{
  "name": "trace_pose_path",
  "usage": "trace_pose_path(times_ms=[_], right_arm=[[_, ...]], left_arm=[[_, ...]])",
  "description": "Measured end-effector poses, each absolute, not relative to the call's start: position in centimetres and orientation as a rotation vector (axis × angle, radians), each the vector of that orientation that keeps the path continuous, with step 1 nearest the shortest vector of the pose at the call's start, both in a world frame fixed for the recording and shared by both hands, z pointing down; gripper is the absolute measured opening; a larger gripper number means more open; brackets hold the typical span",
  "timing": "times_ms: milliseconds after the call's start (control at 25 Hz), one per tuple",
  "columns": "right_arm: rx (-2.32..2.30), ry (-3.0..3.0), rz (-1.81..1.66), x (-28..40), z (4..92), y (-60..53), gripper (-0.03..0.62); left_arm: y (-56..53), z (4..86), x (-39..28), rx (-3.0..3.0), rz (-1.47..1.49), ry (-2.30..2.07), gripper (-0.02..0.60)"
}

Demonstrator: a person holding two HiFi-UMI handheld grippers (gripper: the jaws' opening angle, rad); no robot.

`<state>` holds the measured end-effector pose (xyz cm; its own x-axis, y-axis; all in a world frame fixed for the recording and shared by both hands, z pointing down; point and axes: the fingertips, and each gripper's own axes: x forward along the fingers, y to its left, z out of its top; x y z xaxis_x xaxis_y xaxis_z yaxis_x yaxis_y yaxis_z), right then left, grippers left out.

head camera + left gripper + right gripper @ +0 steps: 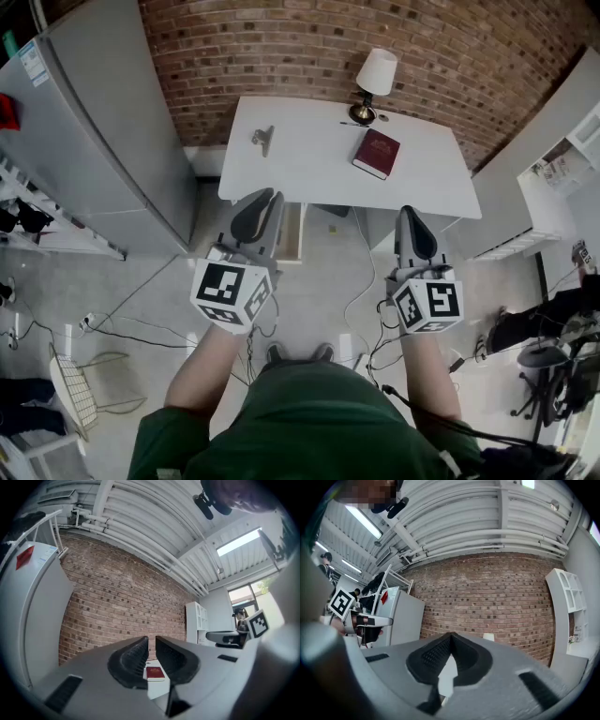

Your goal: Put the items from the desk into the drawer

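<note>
Evidently the task is at its very start - nothing is picked up yet, and the person stands back from the bench (309, 164) with both tools held out roughly level. The left tongs (268, 199) have their jaws a narrow slit apart with nothing between them; through that slit the left gripper view shows only the far-off book. The right tongs (410, 214) are pressed fully together and hold nothing.

All the items lie ahead of the tongs, well apart from them. A dark red book (376, 153) lies ahead of the right tongs and a little to their left. A small metal clip (263, 139) lies straight ahead of the left tongs. A lamp (373, 80) stands beyond the book by the brick wall. What looks like the drawer (292, 232) hangs under the bench's near edge, just right of the left tongs' tips, and seems pulled out, though I cannot be sure.

The step in hand reads as the approach. Next, I judge, the person must step closer, spread one pair of tongs wide and bring it to an item - the clip for the left, or the book for the right, whose shut jaws would have to part well to span its edge.
</note>
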<state>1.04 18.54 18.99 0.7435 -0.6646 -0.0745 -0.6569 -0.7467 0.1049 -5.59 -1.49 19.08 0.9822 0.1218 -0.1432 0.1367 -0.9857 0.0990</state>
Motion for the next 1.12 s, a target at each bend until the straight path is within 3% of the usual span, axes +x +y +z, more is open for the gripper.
trace_pose_path(times_ms=[1120], right_arm=[[3.132, -1.057, -0.086, 8.2, 21.8, 39.0, 0.003]], left_arm=[[17.0, 20.6, 1.6, 3.048, -0.115, 0.309, 0.041]])
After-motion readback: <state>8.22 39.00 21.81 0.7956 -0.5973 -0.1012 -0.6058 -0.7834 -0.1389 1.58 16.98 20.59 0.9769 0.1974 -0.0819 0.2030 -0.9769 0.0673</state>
